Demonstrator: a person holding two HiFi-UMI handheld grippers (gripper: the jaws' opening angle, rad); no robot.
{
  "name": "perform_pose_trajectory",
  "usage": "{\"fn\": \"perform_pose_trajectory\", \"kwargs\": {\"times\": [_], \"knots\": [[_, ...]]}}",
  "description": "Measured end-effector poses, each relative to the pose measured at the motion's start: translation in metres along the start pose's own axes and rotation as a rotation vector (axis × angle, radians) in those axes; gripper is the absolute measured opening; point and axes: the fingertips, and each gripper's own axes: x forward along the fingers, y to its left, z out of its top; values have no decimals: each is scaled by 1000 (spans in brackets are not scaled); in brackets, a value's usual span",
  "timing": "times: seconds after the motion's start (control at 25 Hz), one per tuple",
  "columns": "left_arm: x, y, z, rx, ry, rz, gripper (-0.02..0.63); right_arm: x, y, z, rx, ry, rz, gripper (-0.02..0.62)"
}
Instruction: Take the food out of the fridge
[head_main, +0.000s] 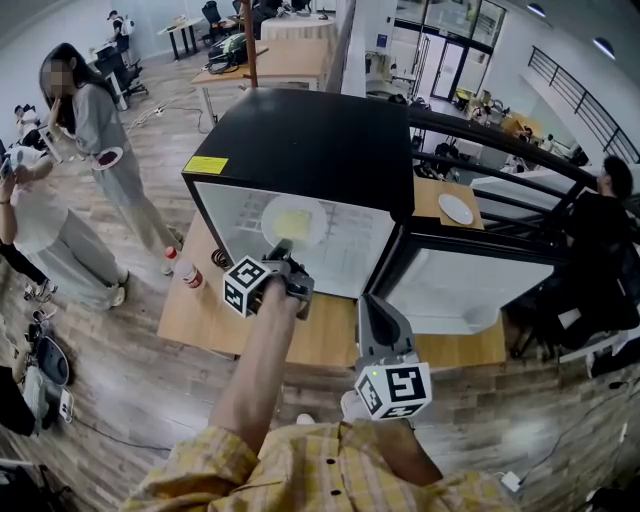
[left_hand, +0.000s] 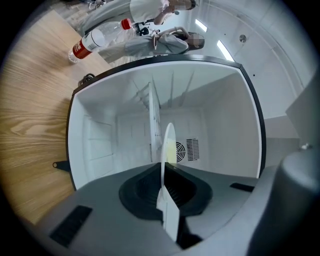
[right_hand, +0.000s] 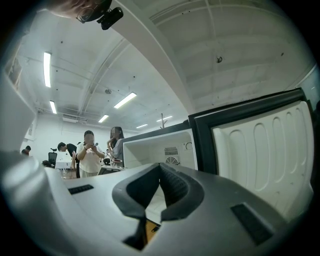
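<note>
A small black fridge (head_main: 300, 140) stands open on a wooden table, its door (head_main: 470, 290) swung out to the right. Inside lies a white plate (head_main: 295, 222) with a pale yellow piece of food. My left gripper (head_main: 283, 250) reaches into the fridge mouth and is shut on the plate's near rim. In the left gripper view the plate (left_hand: 167, 150) shows edge-on between the closed jaws of the left gripper (left_hand: 162, 185). My right gripper (head_main: 372, 305) hangs lower, in front of the door's hinge side, shut and holding nothing. The right gripper (right_hand: 160, 167) faces the white fridge cavity (right_hand: 165, 150).
A water bottle with a red label (head_main: 190, 277) stands on the table (head_main: 200, 320) left of the fridge. Another white plate (head_main: 456, 209) lies behind the door. Two people (head_main: 95, 120) stand at the left, and a seated person (head_main: 600, 220) is at the right by a railing.
</note>
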Motion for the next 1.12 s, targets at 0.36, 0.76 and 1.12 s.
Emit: {"fn": "perform_pose_trajectory", "kwargs": {"times": [0.36, 0.76, 1.12], "knots": [[-30, -8, -10, -1, 4, -20, 17, -6, 7, -1, 5, -8, 6, 7], [-73, -23, -20, -12, 1, -51, 17, -14, 25, -2, 11, -14, 20, 6], [-108, -37, -25, 6, 5, -69, 17, -18, 38, -8, 22, -15, 24, 6]]}}
